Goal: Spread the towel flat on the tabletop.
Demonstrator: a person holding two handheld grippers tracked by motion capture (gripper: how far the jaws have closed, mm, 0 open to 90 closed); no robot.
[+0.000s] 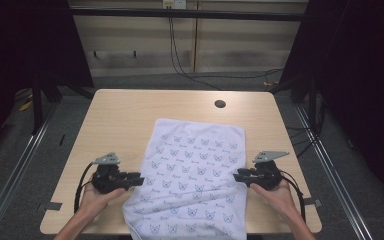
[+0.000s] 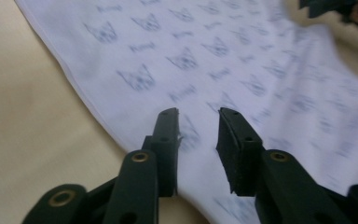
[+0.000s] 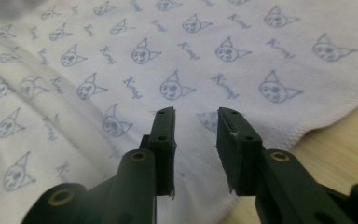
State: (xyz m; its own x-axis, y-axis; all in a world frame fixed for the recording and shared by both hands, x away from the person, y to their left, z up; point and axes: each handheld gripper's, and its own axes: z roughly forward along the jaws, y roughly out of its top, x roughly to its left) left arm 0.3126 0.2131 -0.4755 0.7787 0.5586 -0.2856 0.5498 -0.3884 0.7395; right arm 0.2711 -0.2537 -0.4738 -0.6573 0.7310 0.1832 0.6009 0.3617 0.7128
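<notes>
A white towel printed with small blue cat faces lies spread on the wooden table, its near end hanging over the front edge. My left gripper is at the towel's left edge, held by a hand, jaws apart with nothing pinched. In the left gripper view the towel lies beyond the parted jaws of the left gripper. My right gripper sits at the towel's right edge, also open. The right gripper view has the towel flat under the right gripper, with a clear gap between the pads.
A round cable hole sits near the table's far edge. Bare wood lies left of and beyond the towel. Black cables hang at the back wall, and metal frame rails run along both sides of the table.
</notes>
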